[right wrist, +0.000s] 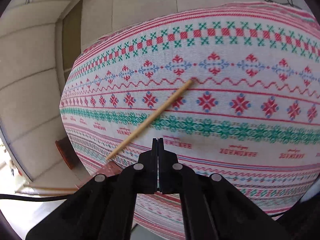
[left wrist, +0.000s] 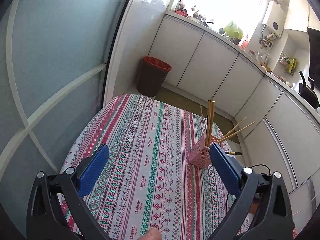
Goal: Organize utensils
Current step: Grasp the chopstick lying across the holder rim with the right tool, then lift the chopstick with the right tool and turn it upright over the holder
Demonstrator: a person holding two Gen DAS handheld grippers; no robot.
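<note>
A pink perforated utensil holder (left wrist: 200,153) stands on the patterned tablecloth (left wrist: 144,152) near the table's right edge, with several wooden chopsticks (left wrist: 210,120) upright and leaning in it. A dark-tipped stick (left wrist: 234,153) shows behind my right finger. My left gripper (left wrist: 159,154) is open and empty above the table, its right finger (left wrist: 222,164) just beside the holder. My right gripper (right wrist: 157,140) is shut with nothing between its fingers, above the tablecloth (right wrist: 220,100). One wooden chopstick (right wrist: 152,118) lies diagonally on the cloth just left of it. The holder's corner (right wrist: 109,169) shows below.
A dark bin with a red liner (left wrist: 154,76) stands on the floor beyond the table. White cabinets (left wrist: 220,70) and a cluttered counter (left wrist: 250,48) run along the right. A glass door (left wrist: 50,60) is at the left. A black cable (right wrist: 30,198) lies at lower left.
</note>
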